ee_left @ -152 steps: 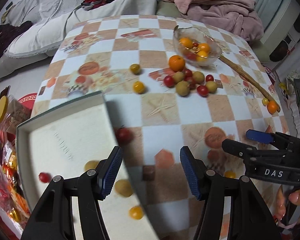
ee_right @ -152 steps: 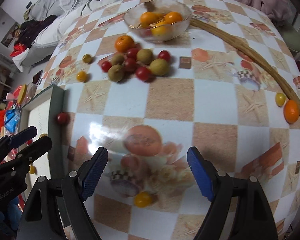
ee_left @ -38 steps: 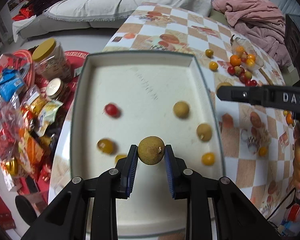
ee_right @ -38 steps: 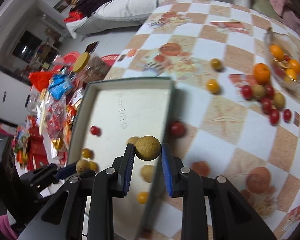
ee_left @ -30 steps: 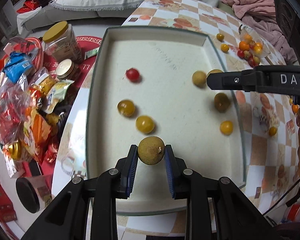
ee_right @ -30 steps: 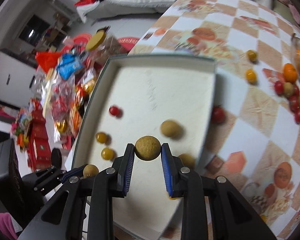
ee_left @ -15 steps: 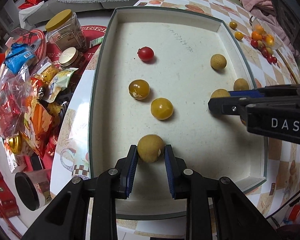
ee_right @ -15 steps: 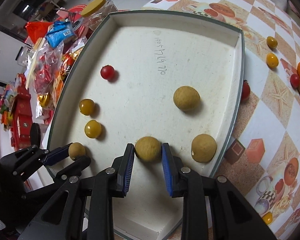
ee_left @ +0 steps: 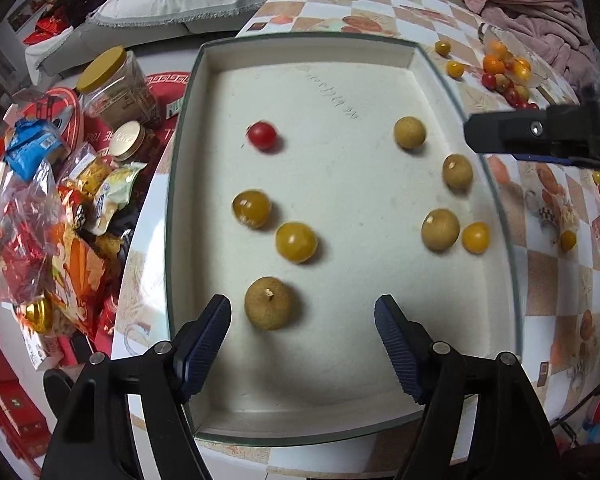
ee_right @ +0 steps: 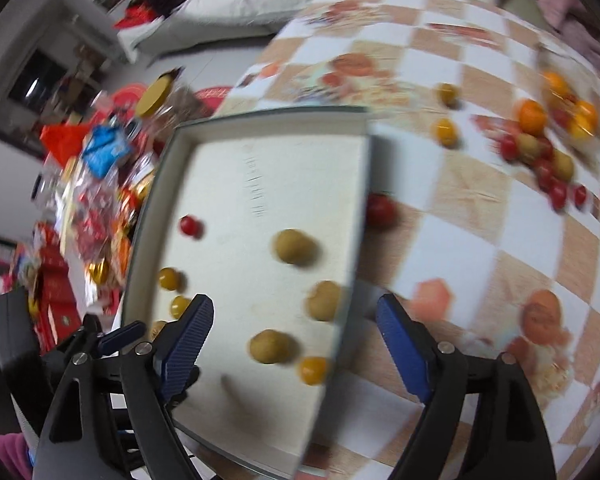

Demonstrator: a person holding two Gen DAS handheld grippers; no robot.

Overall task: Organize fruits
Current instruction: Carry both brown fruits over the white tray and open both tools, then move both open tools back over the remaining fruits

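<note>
A white tray [ee_left: 340,80] with a green rim lies at the table's edge and holds several small fruits. My left gripper [ee_left: 302,334] is open just above the tray's near end; a brown longan [ee_left: 269,303] lies between its fingers, loose on the tray floor. My right gripper [ee_right: 294,338] is open and empty above the tray's right rim [ee_right: 356,220]; a longan [ee_right: 269,346] lies below it. The right gripper also shows at the right of the left wrist view [ee_left: 540,136]. More fruit lies heaped by a glass bowl [ee_left: 512,66] at the far end.
Snack packets and jars [ee_left: 60,160] are piled left of the tray, off the table. A red tomato [ee_right: 380,209] sits on the checked tablecloth [ee_right: 460,220] against the tray's right side. Loose yellow fruits [ee_right: 446,130] lie farther out. A sofa [ee_left: 180,0] stands behind.
Both grippers have opened and let go of their longans, which now lie on the tray. The right gripper has pulled back and to the right; its view is blurred by motion.
</note>
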